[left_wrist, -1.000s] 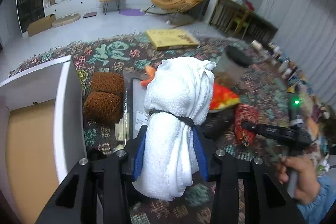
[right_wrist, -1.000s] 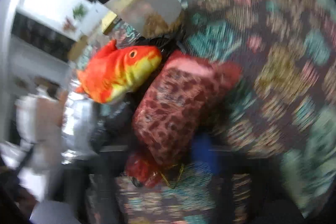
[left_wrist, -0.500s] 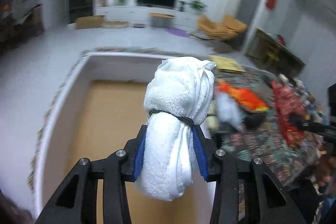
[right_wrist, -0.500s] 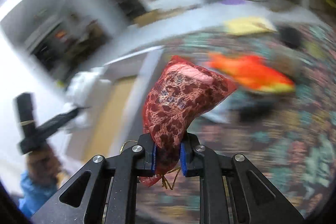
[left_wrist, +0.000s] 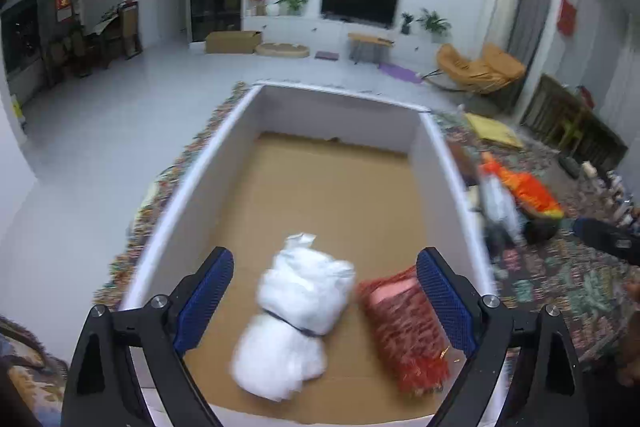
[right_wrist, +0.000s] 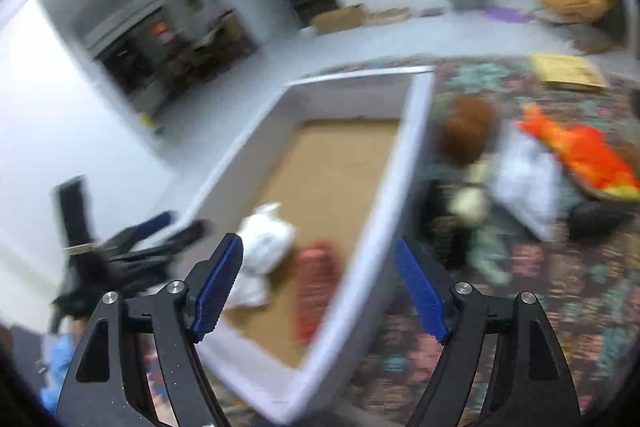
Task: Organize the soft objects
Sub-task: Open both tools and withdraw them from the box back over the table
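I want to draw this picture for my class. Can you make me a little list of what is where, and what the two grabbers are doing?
box: white box with a brown floor, on a patterned rug
inside the box: white towel bundle and red spotted pouch, side by side
left gripper: open, just let go, above the box
right gripper: open, just let go, holding nothing
outside the box: orange plush fish on the rug

Both loads have left the jaws. The left gripper (left_wrist: 326,297), which half a second ago clamped the white rolled towel (left_wrist: 298,323), has just been opening and now stands wide, the towel lying on the cardboard floor of the white box (left_wrist: 200,183). The right gripper (right_wrist: 320,285) has likewise just opened; its red mesh pouch (left_wrist: 404,331) lies beside the towel, seemingly touching it, though blur obscures that.
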The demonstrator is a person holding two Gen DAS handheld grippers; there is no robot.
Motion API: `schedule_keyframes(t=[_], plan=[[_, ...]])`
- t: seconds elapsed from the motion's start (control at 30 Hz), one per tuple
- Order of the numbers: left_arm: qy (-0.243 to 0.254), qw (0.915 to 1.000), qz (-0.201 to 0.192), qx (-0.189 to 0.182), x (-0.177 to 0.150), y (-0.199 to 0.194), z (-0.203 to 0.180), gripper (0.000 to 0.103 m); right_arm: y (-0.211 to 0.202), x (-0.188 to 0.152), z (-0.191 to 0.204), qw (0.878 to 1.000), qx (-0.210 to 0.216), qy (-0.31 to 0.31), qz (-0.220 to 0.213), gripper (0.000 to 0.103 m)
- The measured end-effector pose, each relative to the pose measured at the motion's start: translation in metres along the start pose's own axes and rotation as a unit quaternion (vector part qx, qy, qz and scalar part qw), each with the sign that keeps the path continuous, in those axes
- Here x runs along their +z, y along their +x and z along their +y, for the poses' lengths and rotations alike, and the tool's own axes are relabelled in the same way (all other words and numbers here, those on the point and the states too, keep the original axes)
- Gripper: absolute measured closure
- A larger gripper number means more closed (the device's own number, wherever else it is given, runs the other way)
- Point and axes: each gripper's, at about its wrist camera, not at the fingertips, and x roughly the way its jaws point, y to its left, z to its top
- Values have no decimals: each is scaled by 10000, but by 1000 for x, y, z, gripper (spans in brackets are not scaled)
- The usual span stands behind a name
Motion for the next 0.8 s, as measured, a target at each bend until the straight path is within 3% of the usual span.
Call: schedule_keyframes(t=[0.17,0.3,0.37,0.47,0.53,0.63,0.8], plan=[[579,9934,-72,-985,-11,-11,-91,10,-5,-45,-106,9851,-1601,621,-34,22],[1345,9724,145,-1901,-44,-8,-191,4,0,-90,-183,9603,-2522,1159,269,22],[1539,9652,352,-2085,-64,10,-227,3,-3,-105,-204,9523,-2717,1338,363,22],[1497,9653,827,-1972,-93,60,-260,3,1,-114,-233,9406,-3016,1462,548,22],[1406,9685,1000,-1797,-105,93,-269,4,7,-106,-237,9380,-3169,1332,437,21],[1567,9756,869,-1266,-108,132,-279,4,24,-86,-243,9370,-3233,1277,340,20],[1448,9819,870,-858,-89,173,-277,4,49,-66,-259,9257,-3493,1452,12,6]])
